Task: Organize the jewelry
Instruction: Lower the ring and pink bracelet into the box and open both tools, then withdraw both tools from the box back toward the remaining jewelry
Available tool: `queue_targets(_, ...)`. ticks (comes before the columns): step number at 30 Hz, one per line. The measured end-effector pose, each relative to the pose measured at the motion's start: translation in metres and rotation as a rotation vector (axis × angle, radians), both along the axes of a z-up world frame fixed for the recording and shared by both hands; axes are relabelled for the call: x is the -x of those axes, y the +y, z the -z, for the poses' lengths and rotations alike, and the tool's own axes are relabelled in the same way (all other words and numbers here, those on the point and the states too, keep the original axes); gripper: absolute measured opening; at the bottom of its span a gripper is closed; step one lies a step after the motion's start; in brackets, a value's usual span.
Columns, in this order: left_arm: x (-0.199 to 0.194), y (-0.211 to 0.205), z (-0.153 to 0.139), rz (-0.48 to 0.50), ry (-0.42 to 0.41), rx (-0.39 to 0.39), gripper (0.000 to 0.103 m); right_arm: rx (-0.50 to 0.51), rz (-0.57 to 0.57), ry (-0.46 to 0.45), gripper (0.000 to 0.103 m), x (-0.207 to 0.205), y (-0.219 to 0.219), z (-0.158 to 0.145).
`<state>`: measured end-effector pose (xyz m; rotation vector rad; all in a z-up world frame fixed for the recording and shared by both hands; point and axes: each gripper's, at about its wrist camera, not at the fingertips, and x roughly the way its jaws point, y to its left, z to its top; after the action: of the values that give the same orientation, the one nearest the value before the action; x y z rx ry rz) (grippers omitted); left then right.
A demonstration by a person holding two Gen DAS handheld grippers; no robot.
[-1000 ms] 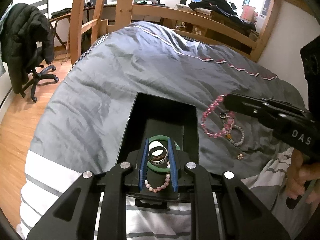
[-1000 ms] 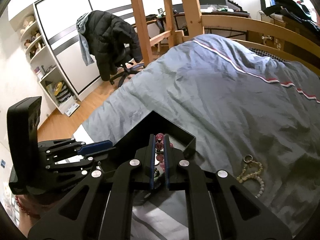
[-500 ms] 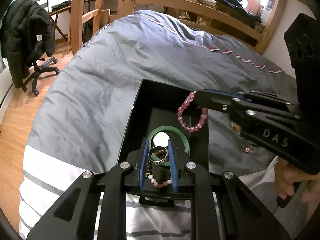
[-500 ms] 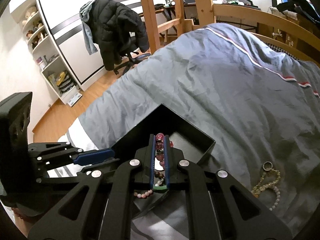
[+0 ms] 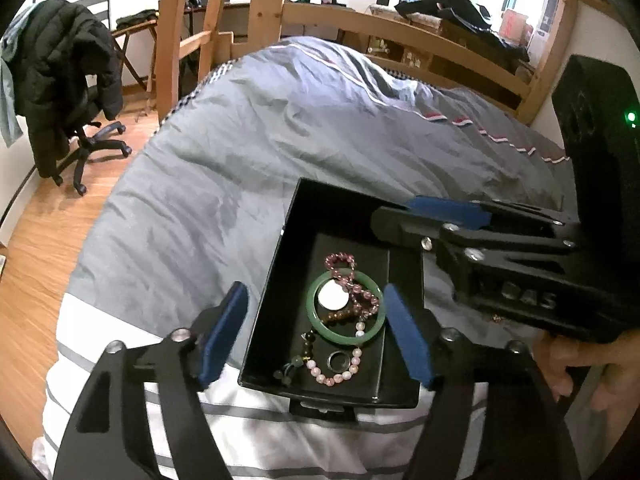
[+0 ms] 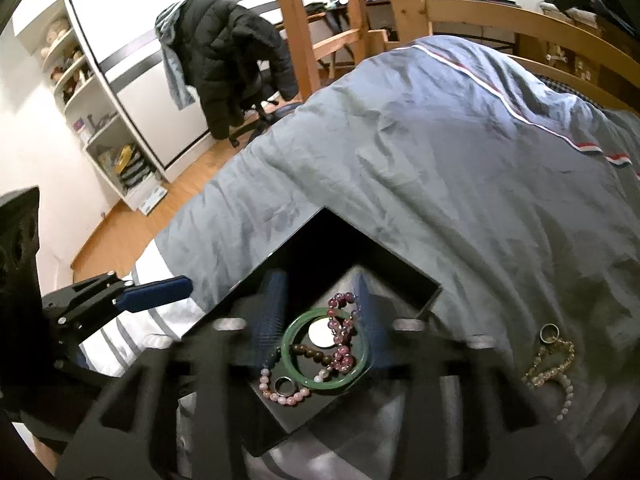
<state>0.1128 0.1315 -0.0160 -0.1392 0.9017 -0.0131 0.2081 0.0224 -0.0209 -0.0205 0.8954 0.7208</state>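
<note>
A black open box (image 5: pixel 288 276) (image 6: pixel 404 268) lies on the grey bed. In it are a green bangle (image 5: pixel 347 339) (image 6: pixel 298 372), a dark pink bead bracelet (image 5: pixel 352 280) (image 6: pixel 340 326) draped across the bangle, a pale pink bead bracelet (image 5: pixel 332 376) (image 6: pixel 280 396), a metal ring (image 5: pixel 339 361) (image 6: pixel 284 386) and brown beads. My left gripper (image 5: pixel 316 336) is open, its fingers straddling the box. My right gripper (image 6: pixel 320 316) is open and empty above the box; in the left wrist view it (image 5: pixel 416 220) hangs over the box's right wall.
A cream bead bracelet with a ring (image 6: pixel 554 354) lies on the duvet right of the box. A wooden bed frame (image 5: pixel 400 36) bounds the bed's far end. An office chair with a black jacket (image 5: pixel 64 92) (image 6: pixel 236 60) stands on the wooden floor at left, with white shelves (image 6: pixel 100 112).
My right gripper opened and dropped the dark pink bracelet into the box, onto the green bangle. My left gripper opened, releasing the ring into the box.
</note>
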Motion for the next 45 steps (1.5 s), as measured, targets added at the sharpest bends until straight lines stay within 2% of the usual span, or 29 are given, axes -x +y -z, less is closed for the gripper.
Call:
queue_targets(2, 0.001, 0.000, -0.002, -0.007, -0.013, -0.007, 0.083, -0.008, 0.049, -0.017, 0.088, 0.000, -0.010, -0.006)
queue_targets(3, 0.001, 0.000, -0.003, -0.010, -0.018, -0.010, 0.084, -0.012, 0.075, -0.026, 0.093, -0.001, -0.016, -0.009)
queue_targets(5, 0.001, 0.000, -0.004, -0.018, -0.026, -0.011, 0.093, -0.002, 0.108, -0.031, 0.094, -0.003, -0.025, -0.012)
queue_targets(8, 0.002, 0.000, -0.007, -0.032, -0.049, -0.001, 0.094, 0.029, 0.166, -0.037, 0.097, -0.006, -0.044, -0.016)
queue_targets(11, 0.002, -0.004, -0.010, -0.013, -0.074, 0.025, 0.096, 0.042, 0.196, -0.048, 0.098, -0.005, -0.063, -0.022)
queue_targets(22, 0.005, -0.053, -0.009, 0.082, -0.126, -0.020, 0.096, 0.137, 0.296, -0.077, 0.099, 0.024, -0.139, -0.024)
queue_targets(31, -0.003, -0.101, 0.007, 0.130, -0.119, -0.051, 0.096, 0.241, 0.328, -0.124, 0.099, 0.052, -0.181, -0.020)
queue_targets(34, -0.007, -0.122, 0.015, 0.168, -0.114, -0.076, 0.096, 0.232, 0.344, -0.117, 0.099, 0.054, -0.195, -0.017)
queue_targets(40, -0.017, -0.151, 0.029, 0.225, -0.095, -0.070, 0.096, 0.187, 0.368, -0.090, 0.099, 0.050, -0.214, 0.001)
queue_targets(45, -0.033, -0.175, 0.045, 0.274, -0.081, -0.108, 0.096, 0.144, 0.361, -0.067, 0.099, 0.046, -0.228, 0.018)
